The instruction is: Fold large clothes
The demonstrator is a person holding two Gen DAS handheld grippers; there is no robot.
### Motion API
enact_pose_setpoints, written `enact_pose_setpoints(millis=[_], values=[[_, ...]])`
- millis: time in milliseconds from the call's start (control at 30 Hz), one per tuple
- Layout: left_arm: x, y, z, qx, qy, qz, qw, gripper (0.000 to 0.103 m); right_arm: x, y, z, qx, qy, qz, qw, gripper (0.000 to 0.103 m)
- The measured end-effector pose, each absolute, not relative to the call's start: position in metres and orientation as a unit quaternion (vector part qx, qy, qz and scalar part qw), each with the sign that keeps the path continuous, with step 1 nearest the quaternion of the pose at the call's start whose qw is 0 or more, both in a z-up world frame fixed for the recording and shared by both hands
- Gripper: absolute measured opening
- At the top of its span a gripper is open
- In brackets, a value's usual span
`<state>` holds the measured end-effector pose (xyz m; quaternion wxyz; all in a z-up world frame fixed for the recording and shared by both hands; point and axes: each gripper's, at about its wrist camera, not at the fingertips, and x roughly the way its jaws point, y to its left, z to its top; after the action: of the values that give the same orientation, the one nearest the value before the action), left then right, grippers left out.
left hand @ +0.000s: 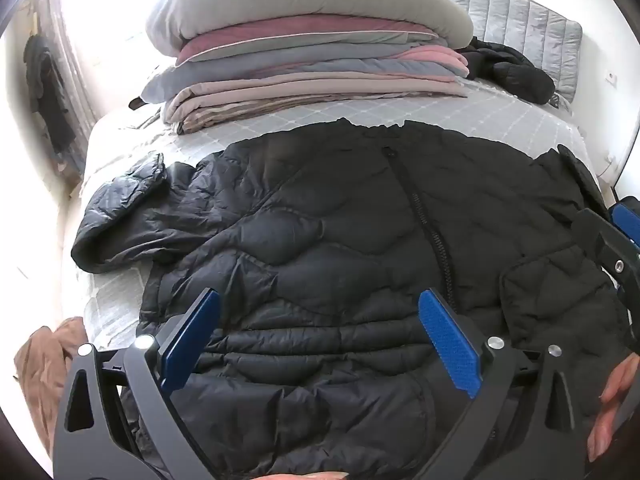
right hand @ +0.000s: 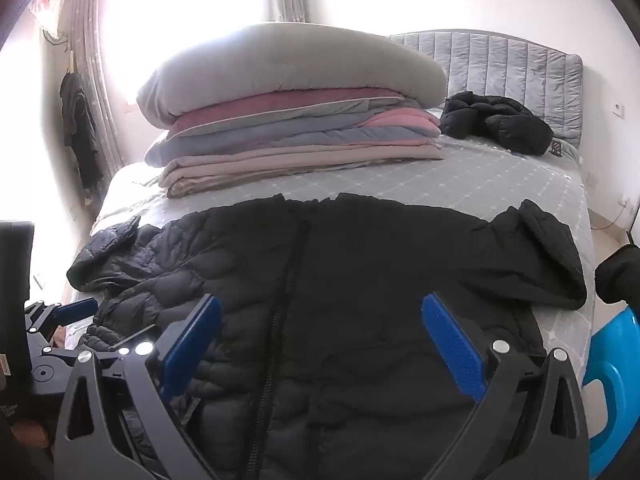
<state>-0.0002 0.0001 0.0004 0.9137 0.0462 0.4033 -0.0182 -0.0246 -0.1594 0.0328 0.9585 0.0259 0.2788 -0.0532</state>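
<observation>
A large black quilted puffer jacket (left hand: 340,220) lies spread flat, front up, on the bed, its zipper (left hand: 432,232) running down the middle. One sleeve (left hand: 120,208) lies out to the left, the other (right hand: 536,252) out to the right. The jacket also shows in the right wrist view (right hand: 360,280). My left gripper (left hand: 320,328) is open and empty, just above the jacket's lower left part. My right gripper (right hand: 320,332) is open and empty over the jacket's lower middle; it also shows at the right edge of the left wrist view (left hand: 624,232).
A stack of folded quilts with a grey pillow on top (right hand: 296,120) sits at the back of the bed (right hand: 500,176). A second black jacket (right hand: 496,122) lies bunched by the grey headboard (right hand: 500,60). A blue plastic stool (right hand: 612,392) stands at the right. Brown cloth (left hand: 44,364) lies at the lower left.
</observation>
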Motion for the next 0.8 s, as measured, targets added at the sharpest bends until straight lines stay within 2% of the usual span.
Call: enact_pose_setpoints(millis=[567,800], values=[[-0.001,0.006,-0.001,0.044,0.404,-0.014,0.914,0.096,-0.023,-0.157,0.032,0.014,0.285,-0.054,0.957,0.097],[0.005,0.012,-0.002,0.034,0.414,-0.006,0.91,0.096,-0.006,-0.191,0.044,0.005,0.301,-0.056,0.952,0.097]])
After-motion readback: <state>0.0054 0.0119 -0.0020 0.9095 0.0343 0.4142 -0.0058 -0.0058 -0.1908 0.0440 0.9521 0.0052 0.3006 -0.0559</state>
